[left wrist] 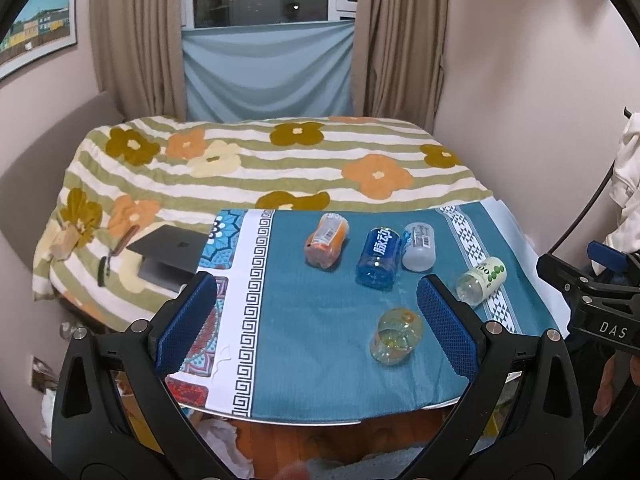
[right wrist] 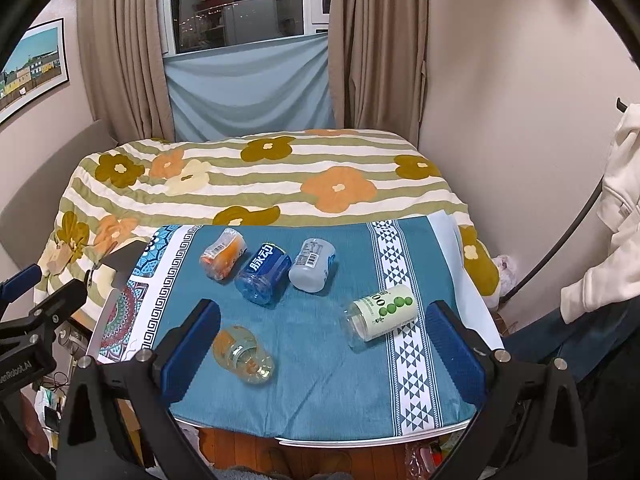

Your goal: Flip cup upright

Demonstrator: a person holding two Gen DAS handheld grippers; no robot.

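Several cut-bottle cups lie on their sides on the blue tablecloth [left wrist: 320, 320]: an orange one [left wrist: 326, 241], a blue one [left wrist: 378, 258], a grey one [left wrist: 419, 246], a white one with green dots [left wrist: 480, 280] and a clear yellowish one [left wrist: 396, 336]. They also show in the right wrist view: orange [right wrist: 223, 254], blue [right wrist: 262, 274], grey [right wrist: 312, 265], white-green [right wrist: 380, 312], yellowish [right wrist: 243, 354]. My left gripper [left wrist: 316, 300] is open and empty above the near table edge. My right gripper [right wrist: 322, 328] is open and empty, with the white-green cup between its fingers' line of sight.
The small table [right wrist: 360, 440] stands against a bed with a flowered quilt [left wrist: 260, 168]. A laptop [left wrist: 168, 252] lies on the bed at left. Curtains and a window are behind. White clothing [right wrist: 616, 216] hangs at the right wall. Wooden floor shows below.
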